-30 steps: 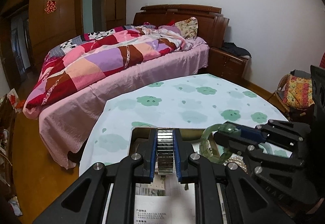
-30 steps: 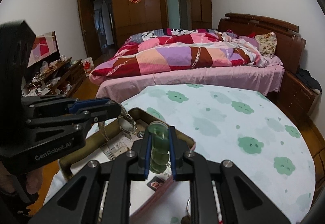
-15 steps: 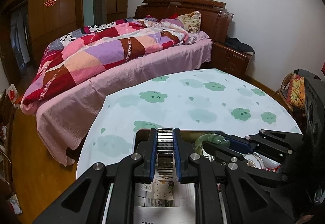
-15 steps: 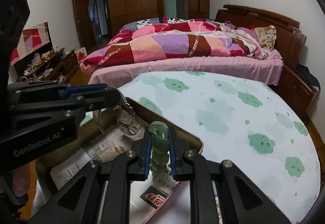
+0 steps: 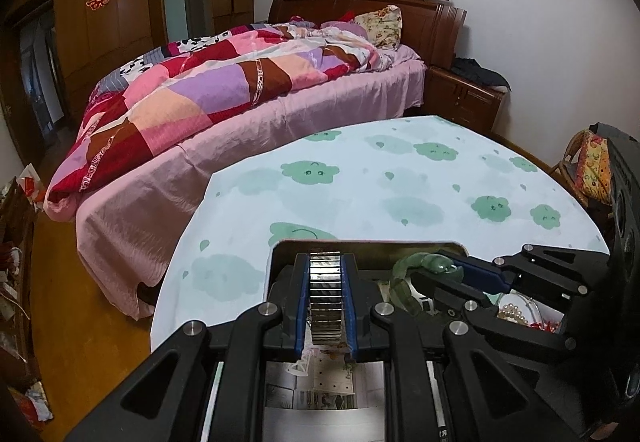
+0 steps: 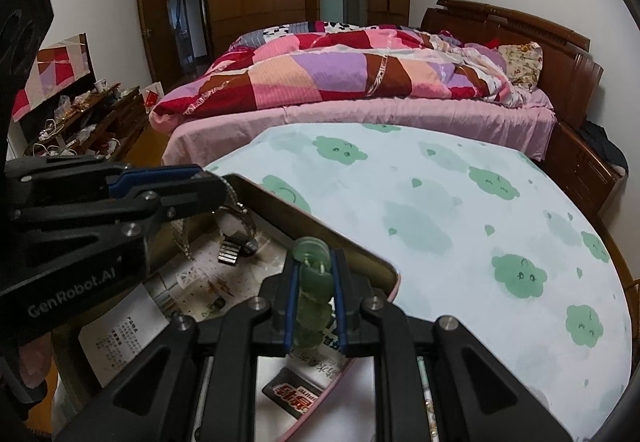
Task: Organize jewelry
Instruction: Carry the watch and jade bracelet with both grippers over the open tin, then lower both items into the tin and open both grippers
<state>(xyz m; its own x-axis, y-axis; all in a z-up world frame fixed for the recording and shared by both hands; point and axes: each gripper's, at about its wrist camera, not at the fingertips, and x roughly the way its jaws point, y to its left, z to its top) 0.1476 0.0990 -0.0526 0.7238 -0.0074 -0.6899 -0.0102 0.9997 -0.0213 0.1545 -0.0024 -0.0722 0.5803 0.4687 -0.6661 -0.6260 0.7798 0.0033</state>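
Note:
My left gripper (image 5: 325, 306) is shut on a silver metal watch (image 5: 325, 294) by its link band, over a brass-coloured tin box (image 5: 360, 245) lined with newspaper. In the right wrist view the left gripper (image 6: 208, 189) shows at left, with the watch (image 6: 234, 226) hanging low into the box (image 6: 320, 230). My right gripper (image 6: 314, 298) is shut on a green jade bead bracelet (image 6: 314, 282) above the box's right part. In the left wrist view the right gripper (image 5: 444, 270) and the bracelet (image 5: 416, 266) show at right.
The box sits on a round table with a pale cloth with green clouds (image 6: 460, 209). A glass dish of pearls (image 5: 516, 308) lies to the right behind the right gripper. A bed with a patchwork quilt (image 5: 240, 81) stands beyond the table.
Both grippers have come down closer to the box with their pieces still held. The watch now hangs down inside the box near its paper lining.

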